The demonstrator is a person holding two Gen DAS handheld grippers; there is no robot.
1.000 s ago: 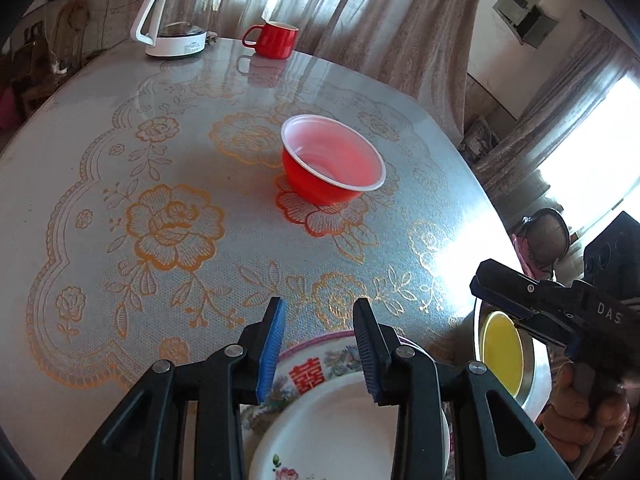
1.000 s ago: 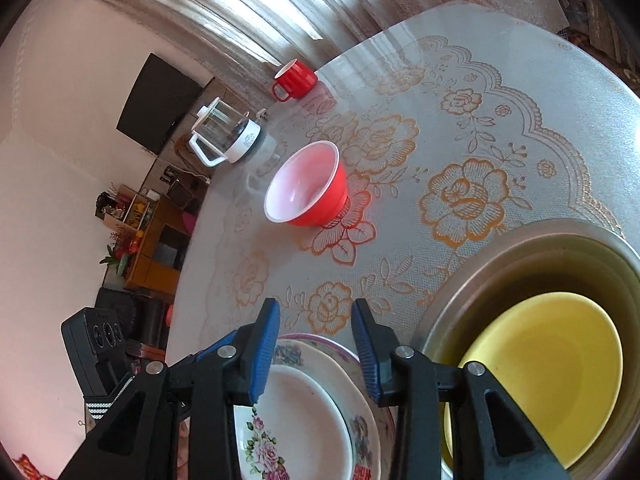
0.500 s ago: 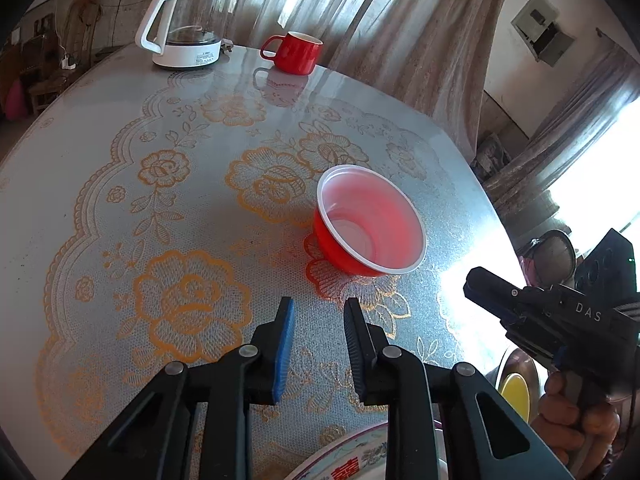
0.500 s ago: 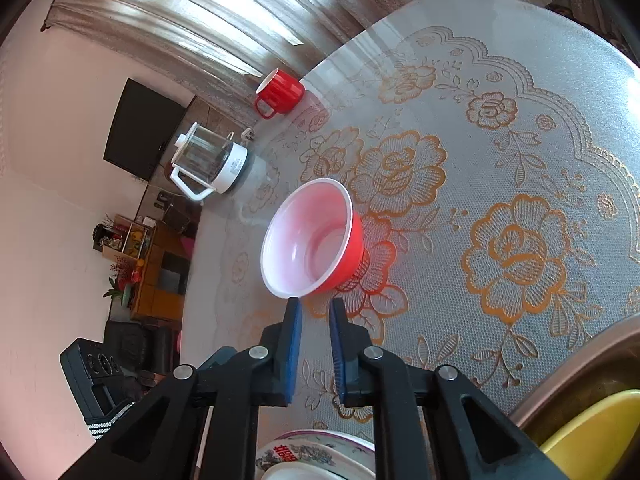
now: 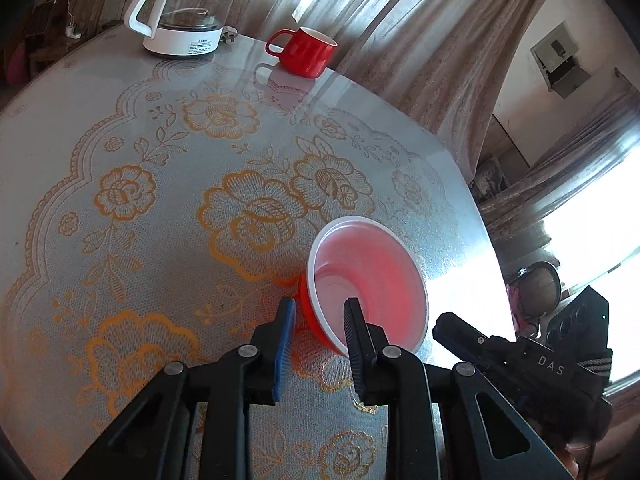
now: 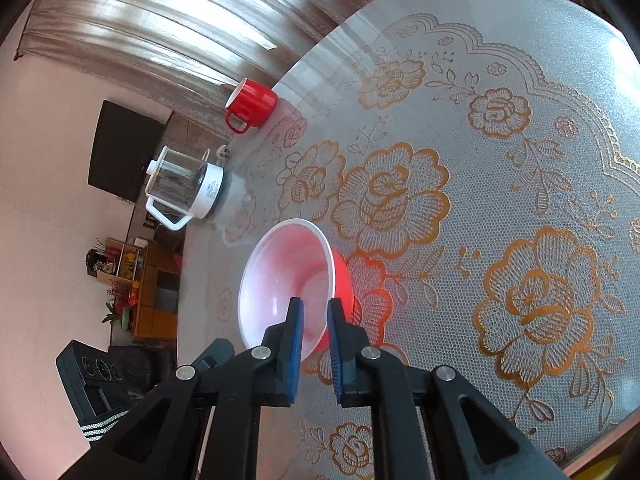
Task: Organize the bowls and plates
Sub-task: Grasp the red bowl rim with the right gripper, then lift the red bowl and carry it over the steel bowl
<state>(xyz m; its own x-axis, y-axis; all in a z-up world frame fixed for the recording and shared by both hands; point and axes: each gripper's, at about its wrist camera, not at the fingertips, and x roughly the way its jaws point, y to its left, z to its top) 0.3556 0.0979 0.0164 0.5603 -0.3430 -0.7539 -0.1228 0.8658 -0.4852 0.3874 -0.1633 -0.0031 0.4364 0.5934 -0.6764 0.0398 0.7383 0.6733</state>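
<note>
A red bowl (image 5: 372, 276) with a white rim and pale inside stands on the lace-patterned table (image 5: 160, 184). My left gripper (image 5: 318, 316) is open, its two fingers on either side of the bowl's near-left rim. In the right wrist view the same bowl (image 6: 280, 280) lies just past my right gripper (image 6: 314, 316), whose fingers stand a narrow gap apart around the bowl's near rim; whether they touch it is unclear. The right gripper's black body (image 5: 520, 364) shows at the lower right of the left wrist view.
A red mug (image 5: 306, 52) and a glass kettle on a white base (image 5: 188, 8) stand at the table's far edge by the curtains. The rim of a metal basin (image 6: 600, 464) shows at the lower right of the right wrist view. The table edge runs along the right.
Both grippers moved forward from the plates and metal basin to the red bowl. The right gripper's fingers have narrowed. The left fingers now straddle the bowl's rim.
</note>
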